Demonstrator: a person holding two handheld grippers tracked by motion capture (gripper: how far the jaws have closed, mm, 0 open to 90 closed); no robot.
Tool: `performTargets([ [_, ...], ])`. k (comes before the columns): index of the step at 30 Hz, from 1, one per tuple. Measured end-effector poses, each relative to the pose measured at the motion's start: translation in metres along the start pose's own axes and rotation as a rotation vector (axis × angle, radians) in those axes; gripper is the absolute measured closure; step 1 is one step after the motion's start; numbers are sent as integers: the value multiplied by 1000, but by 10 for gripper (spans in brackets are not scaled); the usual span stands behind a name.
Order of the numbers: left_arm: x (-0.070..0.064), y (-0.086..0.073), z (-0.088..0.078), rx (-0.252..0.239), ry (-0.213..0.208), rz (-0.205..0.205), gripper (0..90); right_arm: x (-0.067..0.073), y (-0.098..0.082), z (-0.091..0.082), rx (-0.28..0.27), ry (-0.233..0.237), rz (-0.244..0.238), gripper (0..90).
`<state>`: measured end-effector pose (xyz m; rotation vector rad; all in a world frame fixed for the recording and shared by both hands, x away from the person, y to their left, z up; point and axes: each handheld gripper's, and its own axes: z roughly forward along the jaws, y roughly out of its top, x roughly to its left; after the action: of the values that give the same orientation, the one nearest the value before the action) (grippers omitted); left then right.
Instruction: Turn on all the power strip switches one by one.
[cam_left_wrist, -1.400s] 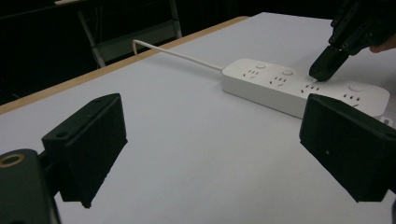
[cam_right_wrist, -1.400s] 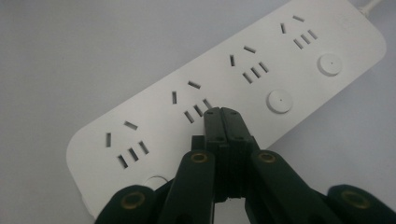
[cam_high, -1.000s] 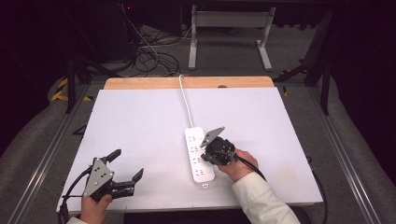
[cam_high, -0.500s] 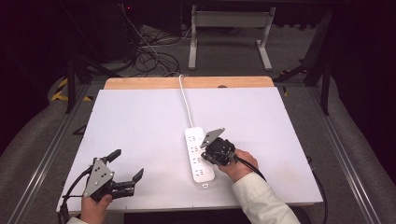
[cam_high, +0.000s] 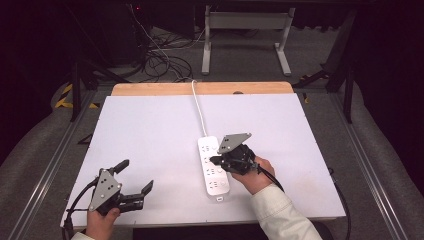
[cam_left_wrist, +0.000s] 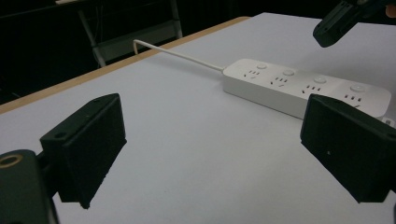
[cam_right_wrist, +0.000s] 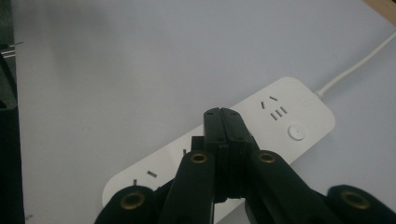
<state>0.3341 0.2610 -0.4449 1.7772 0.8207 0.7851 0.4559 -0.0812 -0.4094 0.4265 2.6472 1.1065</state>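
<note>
White power strip (cam_high: 214, 166) lying flat near the middle of the white table (cam_high: 150, 135), cord (cam_high: 198, 111) running off toward the far wooden edge. Right gripper (cam_high: 216, 160) poised over the strip's mid sockets, jaws pressed together with nothing between them, tips just above or touching the strip; cannot tell which. Left gripper (cam_high: 134, 181) resting at the near left corner, well apart from the strip, jaws spread wide and empty, aimed across the table toward the strip.

A white power strip (cam_high: 214, 166) is lying flat mid-counter (cam_high: 150, 135), its cord (cam_high: 198, 110) running off the counter's far edge.
</note>
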Motion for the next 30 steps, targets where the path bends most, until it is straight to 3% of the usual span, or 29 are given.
performTargets([
  [9,0,0,0,0,2,3,70,-15,3,7,-26,-26,48,900],
  [17,1,0,0,3,1,0,70,-30,-3,21,21,-41,104,900],
  [30,1,-1,1,5,-2,-4,70,-36,-9,37,104,-41,111,900],
])
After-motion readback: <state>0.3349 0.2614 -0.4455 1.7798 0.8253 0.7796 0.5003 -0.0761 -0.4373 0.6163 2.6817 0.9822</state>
